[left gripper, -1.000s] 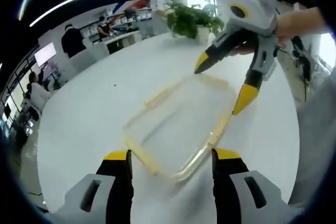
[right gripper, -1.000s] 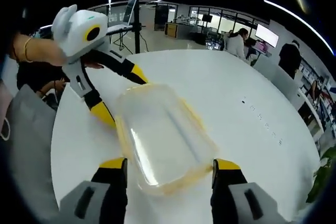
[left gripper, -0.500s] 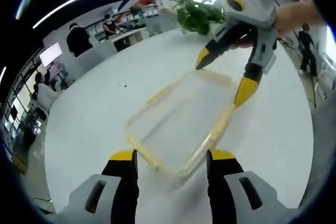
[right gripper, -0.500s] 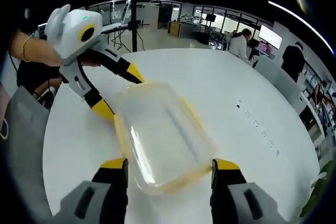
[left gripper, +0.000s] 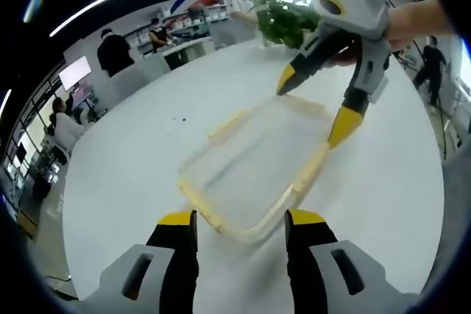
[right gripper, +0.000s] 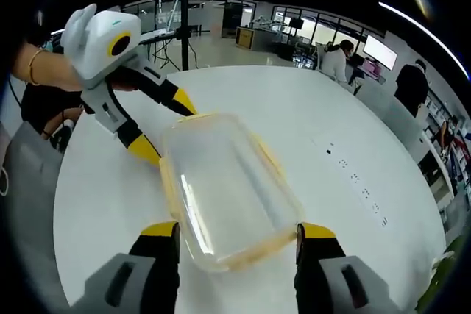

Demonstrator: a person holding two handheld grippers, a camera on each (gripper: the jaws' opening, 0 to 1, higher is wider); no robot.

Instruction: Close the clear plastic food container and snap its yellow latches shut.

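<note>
Both claws gape, your left claw (left gripper: 241, 222) and right claw (right gripper: 238, 234) flanking opposite ends of the clear container (right gripper: 224, 189) on the white surface (right gripper: 309, 134). Lid looks seated; yellow latches (left gripper: 313, 170) probably remain unsnapped.

A: Container (right gripper: 228, 196) colours?
B: Clear body; yellow latches (right gripper: 170, 190) along its rim.
A: Grippers?
B: Left gripper (left gripper: 239, 220): grey housing, black jaws, yellow tips; right gripper (right gripper: 237, 229): identical.
A: Surroundings?
B: Table (left gripper: 132, 174): plain white; plant (left gripper: 285, 21): green.
</note>
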